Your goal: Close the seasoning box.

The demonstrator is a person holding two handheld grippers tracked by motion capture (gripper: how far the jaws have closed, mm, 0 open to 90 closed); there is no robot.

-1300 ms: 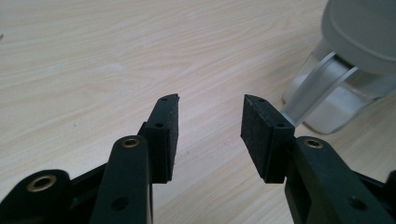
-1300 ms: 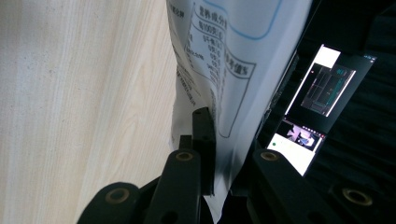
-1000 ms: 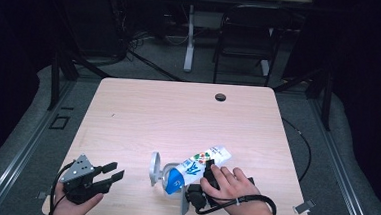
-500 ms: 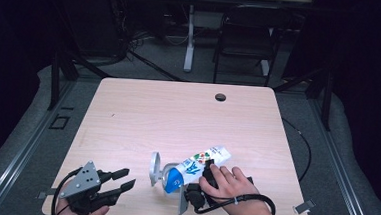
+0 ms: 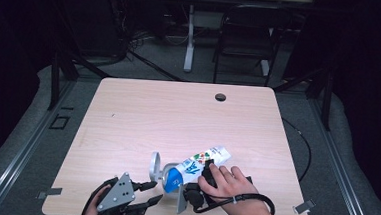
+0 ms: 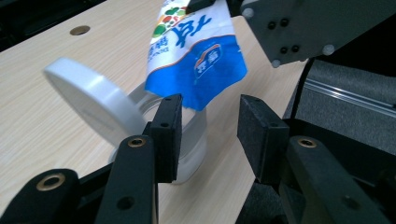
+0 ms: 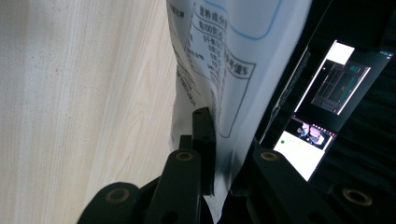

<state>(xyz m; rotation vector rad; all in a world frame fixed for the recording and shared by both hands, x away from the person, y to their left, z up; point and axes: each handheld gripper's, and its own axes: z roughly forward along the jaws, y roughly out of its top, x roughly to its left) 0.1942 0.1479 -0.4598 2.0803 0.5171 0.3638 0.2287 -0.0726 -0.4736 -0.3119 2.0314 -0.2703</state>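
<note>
Near the front edge of the surface (image 5: 128, 113), a blue-and-white pouch (image 5: 197, 165) is tilted over a small white jar (image 5: 166, 178) whose flip lid (image 5: 155, 165) stands open; the right claw (image 5: 207, 171) is clamped on the pouch's upper part, the film creasing between its pads; the left claw (image 6: 210, 135), pads apart and empty, faces the jar. The pouch looks soft, light and slippery, so it is best pinched high on the flat seam; the jar seems rigid, smooth and easily tipped, so grip it across its body.
</note>
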